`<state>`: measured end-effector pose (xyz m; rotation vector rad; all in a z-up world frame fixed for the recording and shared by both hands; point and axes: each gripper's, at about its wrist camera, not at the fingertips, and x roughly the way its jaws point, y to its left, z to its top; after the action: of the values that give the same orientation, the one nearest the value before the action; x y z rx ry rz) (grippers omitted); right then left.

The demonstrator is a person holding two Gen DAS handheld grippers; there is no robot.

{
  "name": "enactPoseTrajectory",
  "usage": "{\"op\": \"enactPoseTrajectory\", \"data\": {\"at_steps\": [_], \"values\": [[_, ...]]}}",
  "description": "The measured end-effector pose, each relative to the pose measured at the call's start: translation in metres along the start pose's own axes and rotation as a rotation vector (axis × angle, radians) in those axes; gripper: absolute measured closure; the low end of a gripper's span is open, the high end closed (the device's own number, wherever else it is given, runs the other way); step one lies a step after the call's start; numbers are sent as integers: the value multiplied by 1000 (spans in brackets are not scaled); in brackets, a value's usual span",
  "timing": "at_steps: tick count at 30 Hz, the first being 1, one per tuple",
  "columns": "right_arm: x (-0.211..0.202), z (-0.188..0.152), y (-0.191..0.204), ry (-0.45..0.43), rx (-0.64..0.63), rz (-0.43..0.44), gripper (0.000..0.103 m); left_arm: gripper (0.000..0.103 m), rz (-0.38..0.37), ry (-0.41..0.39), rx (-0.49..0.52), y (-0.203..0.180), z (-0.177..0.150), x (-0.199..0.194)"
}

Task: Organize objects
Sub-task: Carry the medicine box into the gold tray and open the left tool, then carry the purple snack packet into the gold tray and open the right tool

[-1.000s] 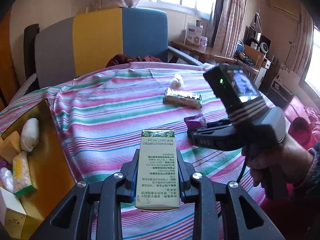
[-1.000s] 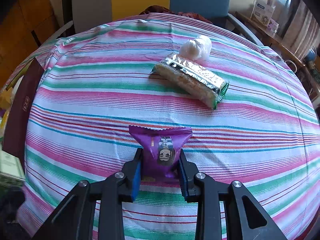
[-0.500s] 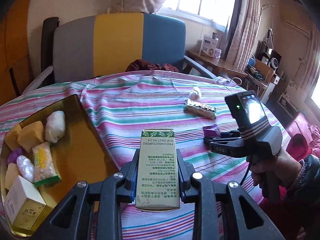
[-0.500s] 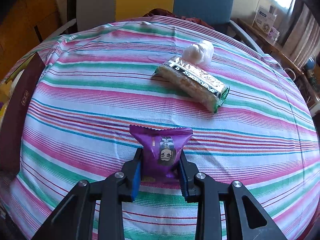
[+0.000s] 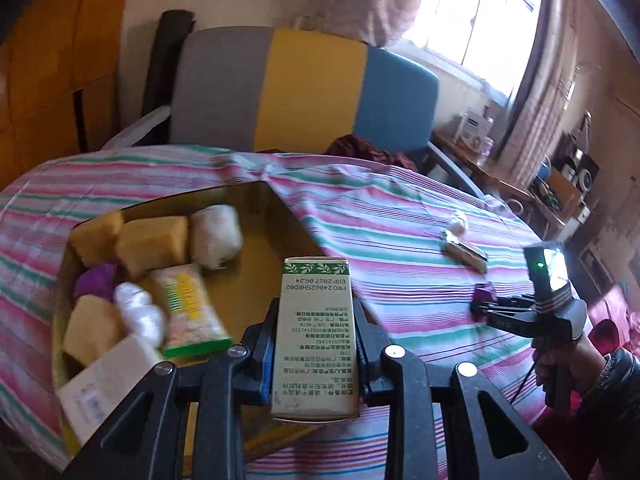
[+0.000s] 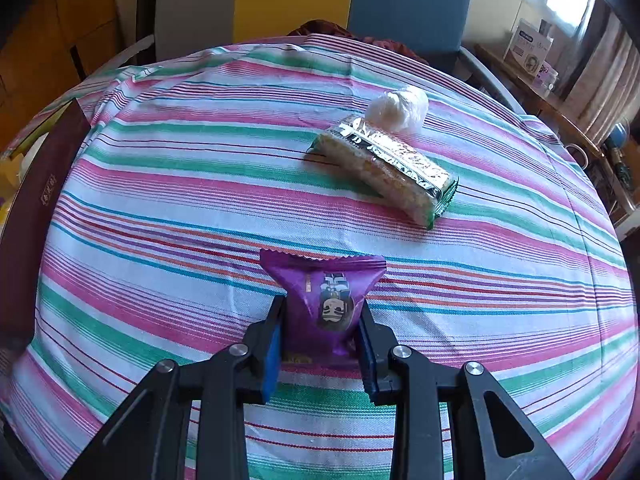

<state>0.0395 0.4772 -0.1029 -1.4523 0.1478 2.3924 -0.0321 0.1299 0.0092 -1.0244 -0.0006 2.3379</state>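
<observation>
The left gripper (image 5: 316, 344) pinches a tall green-and-cream cardboard box (image 5: 315, 334) near the gold tray (image 5: 276, 216); the right gripper (image 6: 320, 336) pinches a purple foil snack packet (image 6: 326, 300).

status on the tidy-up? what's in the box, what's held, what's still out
Done: several snacks already sit in the gold box. In hand: the left gripper is shut on a green-and-white carton above the box's near edge; the right gripper is shut on a purple snack packet. Left: a foil-wrapped bar and a white wrapped ball on the striped cloth.
</observation>
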Motion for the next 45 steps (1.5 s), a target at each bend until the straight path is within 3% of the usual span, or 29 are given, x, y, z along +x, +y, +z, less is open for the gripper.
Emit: {"op": "enactPoseTrajectory", "data": {"at_steps": [6, 20, 37, 45], "values": [[1, 2, 2, 4, -14, -11, 71, 74, 3, 63, -79, 50, -22, -6], [1, 3, 2, 5, -27, -26, 71, 70, 87, 214, -104, 62, -45, 39], [-1, 2, 3, 6, -22, -45, 71, 70, 178, 61, -23, 55, -27, -12], [-30, 2, 50, -30, -31, 83, 71, 70, 183, 24, -20, 61, -26, -25]]}}
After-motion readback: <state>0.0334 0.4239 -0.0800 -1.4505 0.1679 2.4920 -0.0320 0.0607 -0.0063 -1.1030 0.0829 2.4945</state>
